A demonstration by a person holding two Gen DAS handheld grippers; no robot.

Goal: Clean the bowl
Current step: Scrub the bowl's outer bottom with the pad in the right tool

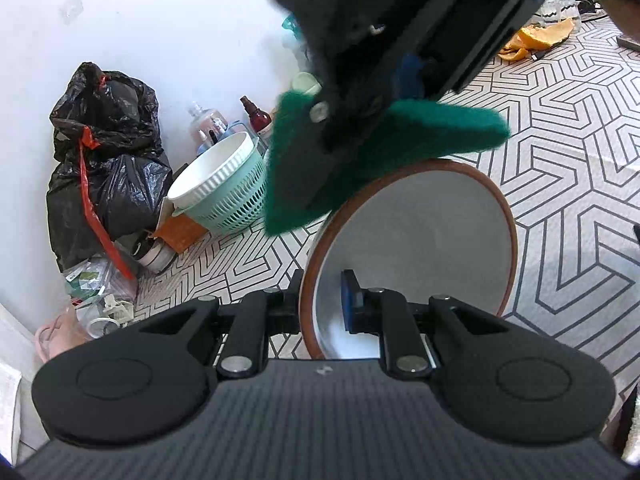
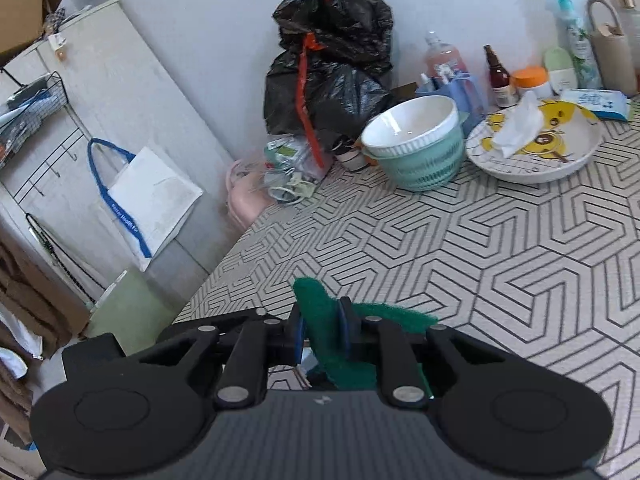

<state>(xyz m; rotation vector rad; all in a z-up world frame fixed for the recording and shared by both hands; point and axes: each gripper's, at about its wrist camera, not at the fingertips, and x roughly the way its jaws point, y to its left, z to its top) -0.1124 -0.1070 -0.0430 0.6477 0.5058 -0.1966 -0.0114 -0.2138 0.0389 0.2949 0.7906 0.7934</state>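
In the left wrist view my left gripper (image 1: 322, 300) is shut on the rim of a bowl (image 1: 424, 240) with a white inside and a brown rim, held tilted above the patterned table. My right gripper (image 1: 340, 128) comes in from above, shut on a green scouring pad (image 1: 440, 128) that hangs at the bowl's upper rim. In the right wrist view my right gripper (image 2: 322, 332) pinches the same green pad (image 2: 320, 312) between its blue pads; the bowl does not show there.
A black rubbish bag (image 1: 104, 152) stands against the wall. A white bowl in a mint colander (image 2: 416, 140) sits by it. A yellow-printed plate with a tissue (image 2: 568, 160), bottles (image 2: 498, 76) and orange peel (image 1: 540, 38) stand on the patterned table (image 2: 480, 248).
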